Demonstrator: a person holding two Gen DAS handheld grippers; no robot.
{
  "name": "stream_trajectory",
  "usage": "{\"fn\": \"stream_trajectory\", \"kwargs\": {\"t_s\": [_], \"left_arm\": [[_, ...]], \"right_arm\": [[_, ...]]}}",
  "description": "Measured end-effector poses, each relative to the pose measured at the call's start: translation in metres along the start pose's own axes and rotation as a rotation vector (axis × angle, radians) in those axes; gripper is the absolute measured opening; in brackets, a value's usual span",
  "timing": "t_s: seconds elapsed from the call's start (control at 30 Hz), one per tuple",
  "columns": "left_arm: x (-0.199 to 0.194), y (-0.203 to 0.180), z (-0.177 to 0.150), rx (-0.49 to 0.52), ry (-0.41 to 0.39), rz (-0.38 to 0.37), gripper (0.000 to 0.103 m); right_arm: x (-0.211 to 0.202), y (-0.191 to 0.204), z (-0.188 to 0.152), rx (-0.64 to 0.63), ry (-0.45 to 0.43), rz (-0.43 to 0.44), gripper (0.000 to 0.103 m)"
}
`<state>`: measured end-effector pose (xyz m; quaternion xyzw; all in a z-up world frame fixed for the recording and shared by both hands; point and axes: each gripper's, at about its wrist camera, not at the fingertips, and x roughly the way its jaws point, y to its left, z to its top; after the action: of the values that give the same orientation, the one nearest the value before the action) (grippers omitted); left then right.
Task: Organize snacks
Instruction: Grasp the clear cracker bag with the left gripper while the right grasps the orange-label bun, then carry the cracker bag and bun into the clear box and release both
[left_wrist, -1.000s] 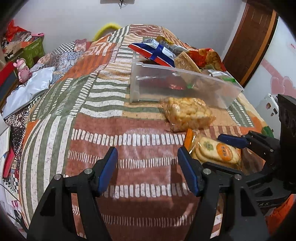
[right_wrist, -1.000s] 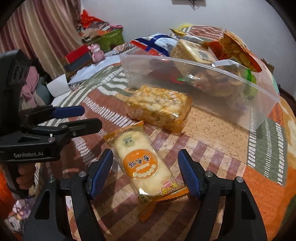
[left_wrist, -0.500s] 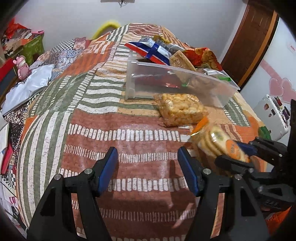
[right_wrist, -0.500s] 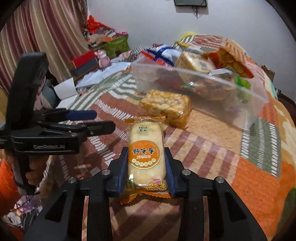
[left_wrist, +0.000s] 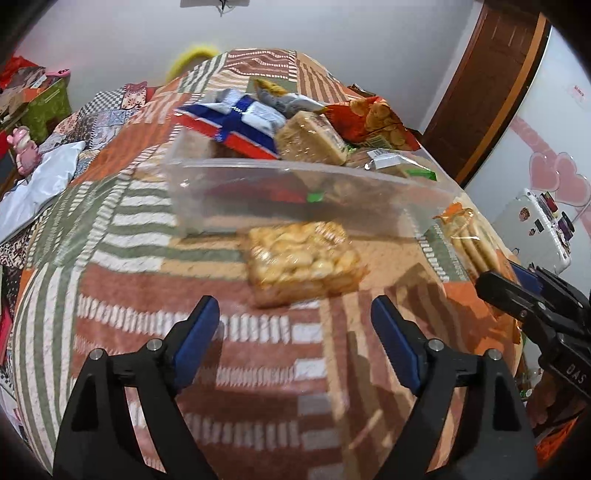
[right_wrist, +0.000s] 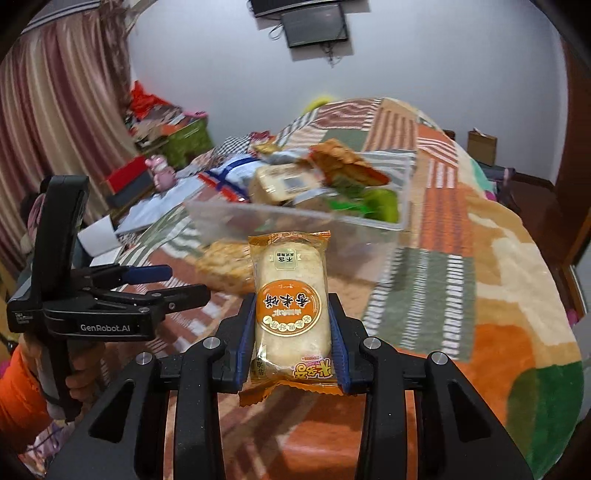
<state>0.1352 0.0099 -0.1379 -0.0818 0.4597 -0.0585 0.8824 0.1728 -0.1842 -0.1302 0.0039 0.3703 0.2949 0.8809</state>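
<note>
Gripping rice-cracker pack (right_wrist: 291, 306), right gripper (right_wrist: 291, 343)

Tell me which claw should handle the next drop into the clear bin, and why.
Right. The right claw is already shut on the rice cracker pack, raised facing the clear bin. The left claw is open and holds nothing.

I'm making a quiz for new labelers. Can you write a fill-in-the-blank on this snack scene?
1. The right claw is shut on an ____ rice cracker pack.
2. The left claw is ____ and holds nothing.
3. The clear bin stands on the ____.

Missing words: orange; open; bed
</note>
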Motion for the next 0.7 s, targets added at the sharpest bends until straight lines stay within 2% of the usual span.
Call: {"fn": "stream_trajectory", "kwargs": {"t_s": [0.5,0.7], "left_arm": [[0.048,-0.015,0.024,0.025,0.047,0.058,0.086],[0.047,-0.012,0.023,0.025,0.037,0.028,0.077]], "right_arm": [[0.002,-0.032,0.001,0.056,-0.015,-0.01,0.033],[0.001,-0.034,0.002,0.059,-0.017,-0.014,0.033]]}}
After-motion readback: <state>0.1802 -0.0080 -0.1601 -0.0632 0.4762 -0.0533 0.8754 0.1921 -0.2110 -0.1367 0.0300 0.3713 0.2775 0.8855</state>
